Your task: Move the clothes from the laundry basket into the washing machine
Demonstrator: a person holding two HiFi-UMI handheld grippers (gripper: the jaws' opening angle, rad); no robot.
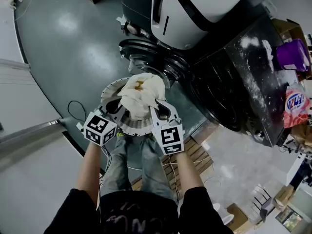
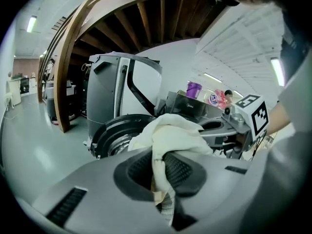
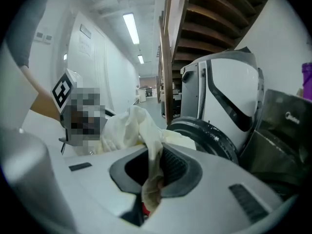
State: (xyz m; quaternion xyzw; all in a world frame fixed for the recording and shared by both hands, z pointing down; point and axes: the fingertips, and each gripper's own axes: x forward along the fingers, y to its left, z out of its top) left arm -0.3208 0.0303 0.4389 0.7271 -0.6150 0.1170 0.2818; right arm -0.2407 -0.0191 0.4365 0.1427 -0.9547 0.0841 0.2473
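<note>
A glossy grey-blue floor (image 1: 73,43) is stretching through a hall with wooden beams overhead. One white-and-grey washing machine (image 1: 195,9) is standing on it, with one round white laundry basket (image 1: 108,91) sitting in front. One crumpled cream garment (image 1: 139,94) is hanging bunched above the basket. The left gripper (image 1: 118,105) and right gripper (image 1: 158,108) are each clenching a fold of it.

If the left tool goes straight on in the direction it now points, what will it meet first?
Apart from the cream cloth it carries, shut in its jaws, the left tool would probably meet the washing machine, near its round front opening. Depth is unclear.
</note>
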